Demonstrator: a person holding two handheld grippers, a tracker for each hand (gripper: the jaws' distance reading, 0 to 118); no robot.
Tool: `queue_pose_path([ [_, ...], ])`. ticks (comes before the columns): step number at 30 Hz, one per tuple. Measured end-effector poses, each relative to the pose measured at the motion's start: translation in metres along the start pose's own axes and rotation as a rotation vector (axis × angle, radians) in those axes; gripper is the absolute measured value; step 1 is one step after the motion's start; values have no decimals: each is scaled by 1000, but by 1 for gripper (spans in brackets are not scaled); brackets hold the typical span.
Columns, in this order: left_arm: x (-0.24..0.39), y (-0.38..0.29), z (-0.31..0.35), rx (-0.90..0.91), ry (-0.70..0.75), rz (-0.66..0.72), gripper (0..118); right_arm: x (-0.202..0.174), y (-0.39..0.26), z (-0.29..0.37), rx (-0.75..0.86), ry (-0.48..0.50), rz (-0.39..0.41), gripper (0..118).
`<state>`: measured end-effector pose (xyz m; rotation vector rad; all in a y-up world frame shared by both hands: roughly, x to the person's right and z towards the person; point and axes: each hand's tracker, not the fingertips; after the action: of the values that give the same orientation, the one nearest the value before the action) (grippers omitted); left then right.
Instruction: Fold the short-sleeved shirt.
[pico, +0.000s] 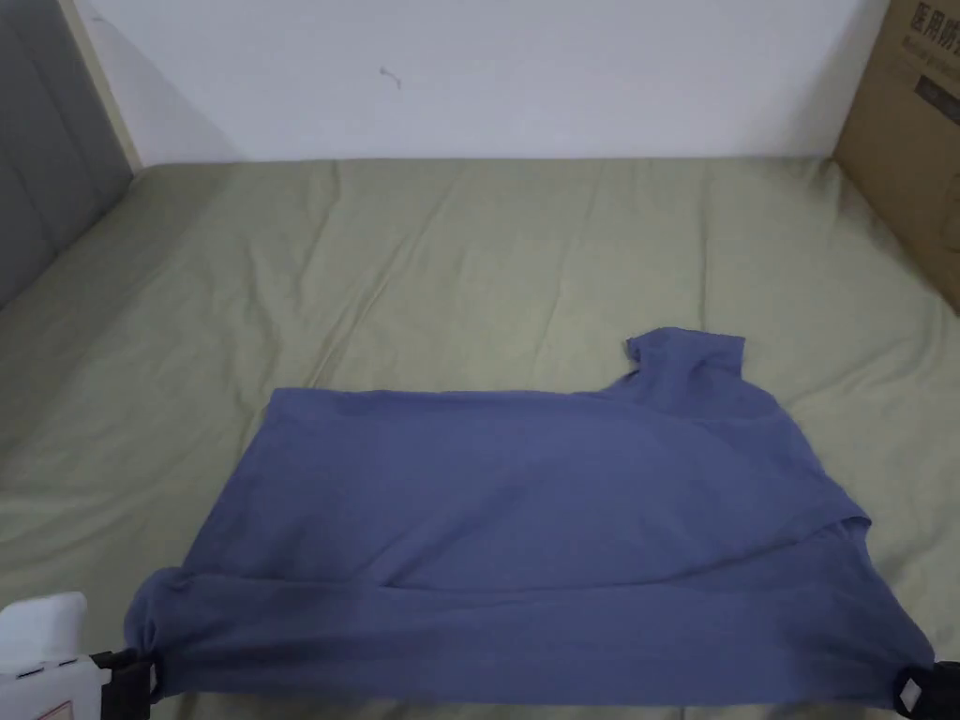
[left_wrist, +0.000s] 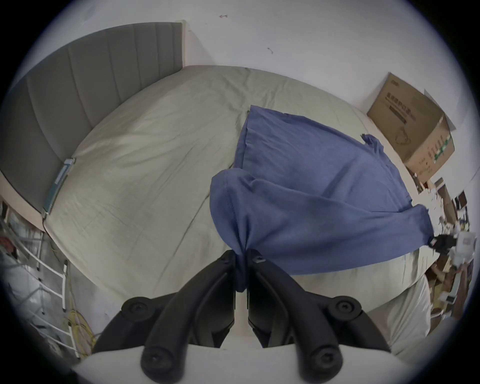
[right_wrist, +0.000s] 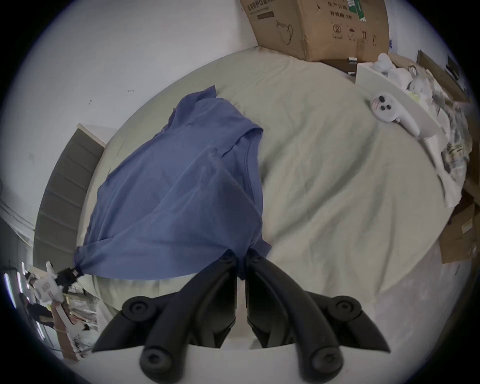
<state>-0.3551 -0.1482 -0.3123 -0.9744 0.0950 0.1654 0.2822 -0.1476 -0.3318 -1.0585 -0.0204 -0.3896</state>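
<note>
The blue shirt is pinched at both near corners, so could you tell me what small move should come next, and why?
Probably carry both corners forward, away from the person, and lay the near edge over the far half. The left hand-held gripper and right hand-held gripper each clamp a near corner of the blue shirt, that edge is raised off the bed, and the far part lies flat.

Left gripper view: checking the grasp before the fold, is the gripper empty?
No, the left gripper is shut on a bunched corner of the blue shirt, cloth pinched between both jaws.
</note>
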Motion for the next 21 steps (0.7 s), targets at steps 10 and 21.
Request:
queue_pose_path([
  [10, -4, -51, -18, -76, 16, -41, 17, 10, -57, -14, -72, -78, 42, 20],
  [21, 15, 12, 40, 146, -48, 48, 0, -43, -10, 42, 155, -102, 210, 42],
])
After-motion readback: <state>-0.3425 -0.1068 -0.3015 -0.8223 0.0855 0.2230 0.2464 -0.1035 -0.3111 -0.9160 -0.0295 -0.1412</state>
